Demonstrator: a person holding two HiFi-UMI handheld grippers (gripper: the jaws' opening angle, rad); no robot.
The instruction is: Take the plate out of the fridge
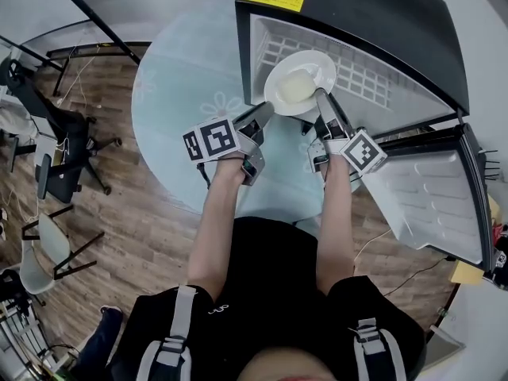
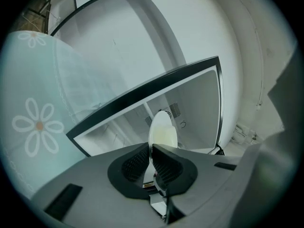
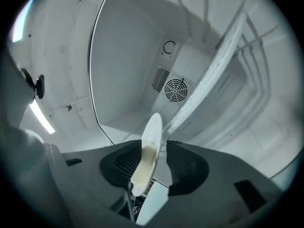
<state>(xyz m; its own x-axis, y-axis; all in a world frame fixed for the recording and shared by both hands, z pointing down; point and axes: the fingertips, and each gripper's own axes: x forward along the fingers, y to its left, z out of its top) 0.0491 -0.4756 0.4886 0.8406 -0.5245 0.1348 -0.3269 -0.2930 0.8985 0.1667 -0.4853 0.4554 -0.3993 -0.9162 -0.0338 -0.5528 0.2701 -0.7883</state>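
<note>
A white plate [image 1: 317, 66] with a pale round piece of food [image 1: 292, 86] on it hangs at the open mouth of the black fridge [image 1: 357, 14], in front of its white inside. My left gripper [image 1: 266, 111] is shut on the plate's near left rim. In the left gripper view the pads pinch the thin edge of the plate [image 2: 162, 127]. My right gripper [image 1: 321, 95] reaches the plate's near right rim. In the right gripper view the plate [image 3: 153, 127] stands edge-on between the jaws of the right gripper [image 3: 154, 147], with a gap at the right pad [image 3: 187, 163].
The fridge door [image 1: 432, 201] hangs open at the right, beside my right arm. A round glass table [image 1: 178, 78] with flower prints lies under and left of the fridge. Office chairs [image 1: 55, 165] and stands crowd the wooden floor at the far left.
</note>
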